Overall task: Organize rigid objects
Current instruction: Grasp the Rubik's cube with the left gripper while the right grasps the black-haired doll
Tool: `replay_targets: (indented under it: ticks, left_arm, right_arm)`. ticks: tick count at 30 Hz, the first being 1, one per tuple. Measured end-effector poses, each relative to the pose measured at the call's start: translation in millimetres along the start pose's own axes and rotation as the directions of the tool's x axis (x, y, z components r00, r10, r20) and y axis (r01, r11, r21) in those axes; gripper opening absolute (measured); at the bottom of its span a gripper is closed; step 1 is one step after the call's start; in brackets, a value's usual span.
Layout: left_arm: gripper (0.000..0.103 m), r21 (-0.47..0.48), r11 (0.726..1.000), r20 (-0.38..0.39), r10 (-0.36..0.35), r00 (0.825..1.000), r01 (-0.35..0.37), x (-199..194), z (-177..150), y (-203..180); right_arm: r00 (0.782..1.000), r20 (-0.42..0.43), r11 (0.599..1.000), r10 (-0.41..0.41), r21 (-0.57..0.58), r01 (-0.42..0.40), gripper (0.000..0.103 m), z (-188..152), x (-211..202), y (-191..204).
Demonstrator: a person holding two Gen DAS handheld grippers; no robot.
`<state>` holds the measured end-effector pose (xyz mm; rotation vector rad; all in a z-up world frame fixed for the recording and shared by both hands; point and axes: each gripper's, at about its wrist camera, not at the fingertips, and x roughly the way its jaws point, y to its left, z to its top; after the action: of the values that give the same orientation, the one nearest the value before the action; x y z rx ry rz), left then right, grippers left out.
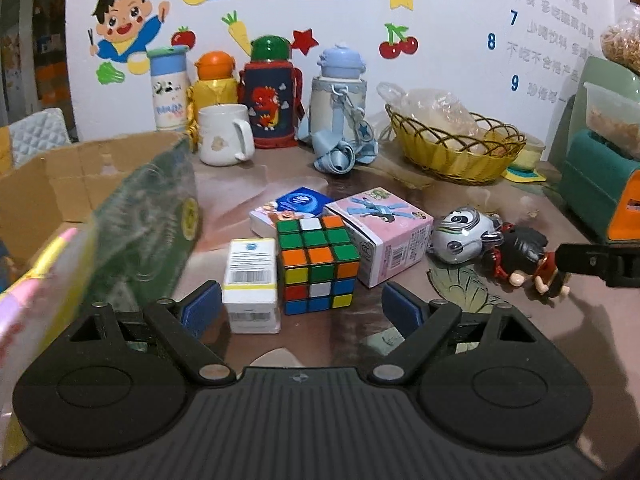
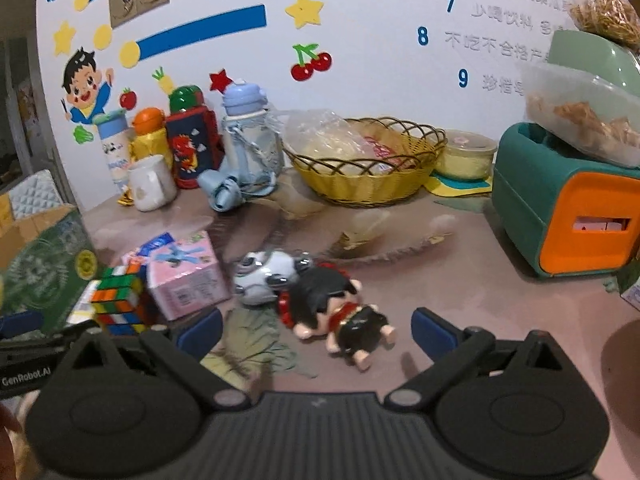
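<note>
My left gripper [image 1: 301,308] is open and empty, just in front of a Rubik's cube [image 1: 317,264] and a small white and yellow box [image 1: 251,284]. Behind them lie a pink box [image 1: 380,234] and a blue and white pack [image 1: 289,210]. A silver panda toy [image 1: 464,234] and a black-haired doll [image 1: 520,260] lie to the right. My right gripper [image 2: 318,330] is open and empty, with the doll [image 2: 344,316] lying between its fingers. The panda toy [image 2: 266,276], pink box [image 2: 184,280] and cube [image 2: 118,300] sit to its left.
A cardboard box [image 1: 52,188] with a green package [image 1: 148,224] stands at the left. Bottles and a white mug [image 1: 224,134] line the wall, next to a yellow wicker basket [image 1: 456,148]. A green and orange container [image 2: 560,224] stands at the right.
</note>
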<state>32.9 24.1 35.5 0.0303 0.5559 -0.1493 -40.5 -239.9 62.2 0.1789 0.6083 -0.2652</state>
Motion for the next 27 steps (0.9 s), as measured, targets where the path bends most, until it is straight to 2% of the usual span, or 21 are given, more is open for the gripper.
replay_targets:
  ticks: [9,15,22,25,27]
  left_arm:
    - [0.103,0.024,0.999,0.015,0.03,0.999,-0.031,42.7,7.9,-14.9]
    - [0.103,0.069,0.995,0.045,0.065,0.997,-0.068,55.8,9.4,-21.9]
    - [0.103,0.109,0.991,0.076,0.073,0.994,-0.081,60.4,5.9,-27.1]
    - [0.096,0.105,0.992,0.086,0.063,0.994,-0.072,59.0,6.3,-24.3]
    - [0.085,0.115,0.99,0.09,0.066,0.994,-0.076,58.8,6.5,-23.7]
  right_arm:
    - [0.999,-0.007,0.998,0.034,-0.056,-0.034,0.1,-0.4,33.4,-8.8]
    - [0.998,-0.019,0.99,0.056,-0.129,-0.058,0.1,-3.3,54.2,-4.2]
    - [0.997,-0.039,0.989,0.062,-0.13,-0.066,0.1,-8.0,76.1,-6.7]
    - [0.998,-0.033,0.992,0.057,-0.112,-0.061,0.098,-9.7,85.2,-7.9]
    - [0.998,-0.043,0.995,0.047,-0.089,-0.05,0.093,-7.8,91.0,-7.9]
